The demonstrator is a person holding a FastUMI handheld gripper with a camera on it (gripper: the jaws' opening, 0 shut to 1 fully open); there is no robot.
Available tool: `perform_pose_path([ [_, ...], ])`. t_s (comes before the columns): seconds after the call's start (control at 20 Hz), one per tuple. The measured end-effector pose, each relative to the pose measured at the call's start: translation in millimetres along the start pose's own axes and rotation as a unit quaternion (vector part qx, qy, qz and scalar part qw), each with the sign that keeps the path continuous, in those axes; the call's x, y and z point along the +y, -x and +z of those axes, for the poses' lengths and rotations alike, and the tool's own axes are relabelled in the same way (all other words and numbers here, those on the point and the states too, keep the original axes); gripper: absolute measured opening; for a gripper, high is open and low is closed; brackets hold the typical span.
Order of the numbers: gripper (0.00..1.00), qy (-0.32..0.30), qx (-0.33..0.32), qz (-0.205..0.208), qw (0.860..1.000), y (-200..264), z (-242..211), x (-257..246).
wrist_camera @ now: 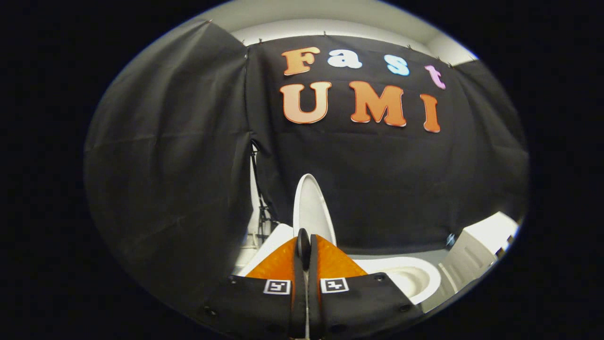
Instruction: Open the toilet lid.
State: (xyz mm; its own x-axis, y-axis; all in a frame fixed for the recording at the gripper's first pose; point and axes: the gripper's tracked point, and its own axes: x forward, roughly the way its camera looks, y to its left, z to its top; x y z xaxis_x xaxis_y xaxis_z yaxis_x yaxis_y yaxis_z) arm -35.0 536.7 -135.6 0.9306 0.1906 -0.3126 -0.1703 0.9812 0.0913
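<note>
The tool sits closest, with its two orange fingers pressed together. They are clenched, and nothing seems to be caught between them. Each finger has a small black and white square mark near its base.

Just ahead of the fingertips stands the toilet lid. It is white and oval, and it is up on end, nearly upright, leaning only a little. Its thin edge points toward the tool. The fingertips look very close to its lower edge, but it is hard to tell if they touch it.

Below and to the right of the fingers is the open toilet bowl, white with a round rim. So the lid looks already lifted, and the job seems done or nearly done.

The lid is likely hard, smooth plastic. It would be stiff and not too heavy, but slippery, so closed fingers could slide on it. It swings on a hinge at the back. The best place to hold or push it is the front rim, far from the hinge, where it moves most easily. If let go too early, it might fall back down with a bang.

Farther right stands a white cabinet. Behind everything hangs the black cloth wall.
</note>
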Motion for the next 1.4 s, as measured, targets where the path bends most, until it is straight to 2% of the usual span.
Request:
perform_pose_path([
  [0.1, 0.16, -0.030, 0.008, 0.020, 0.999, 2.4, -5.0, 4.9],
  [0.25, 0.50, -0.073, 0.017, 0.040, 0.996, 7.2, -2.6, 1.4],
  [0.35, 0.79, -0.081, 0.002, 0.044, 0.996, 21.0, 18.1, -6.5],
  [0.6, 0.90, -0.096, -0.038, 0.052, 0.993, 40.7, 63.4, -33.9],
  [0.8, 0.98, -0.086, -0.064, 0.040, 0.993, 51.1, 99.9, -77.4],
  [1.05, 0.98, -0.096, -0.090, -0.006, 0.991, 58.2, 141.6, -169.4],
  [1.4, 0.98, -0.123, -0.118, -0.086, 0.982, 86.1, 173.1, -310.4],
])
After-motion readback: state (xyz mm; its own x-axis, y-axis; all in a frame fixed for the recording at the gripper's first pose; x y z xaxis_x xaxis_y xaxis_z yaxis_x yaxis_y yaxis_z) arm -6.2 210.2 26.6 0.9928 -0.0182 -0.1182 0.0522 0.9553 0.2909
